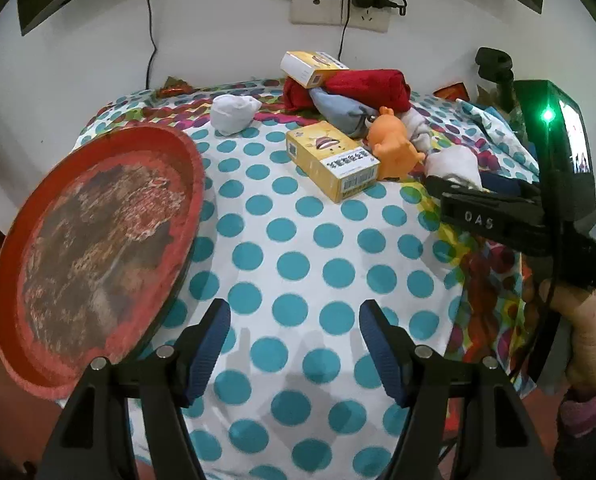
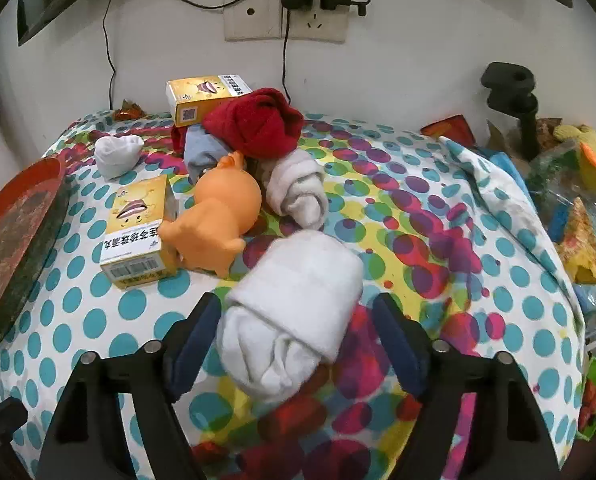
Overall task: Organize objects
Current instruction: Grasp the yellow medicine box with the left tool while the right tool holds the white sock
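On a polka-dot tablecloth [image 2: 378, 184], the right gripper [image 2: 296, 340] straddles a rolled white sock [image 2: 294, 308] at lower centre, jaws spread, seemingly lining up a grasp; the left gripper [image 1: 294, 348] hovers released beside the round red tray [image 1: 98, 248] at left, the likely destination.
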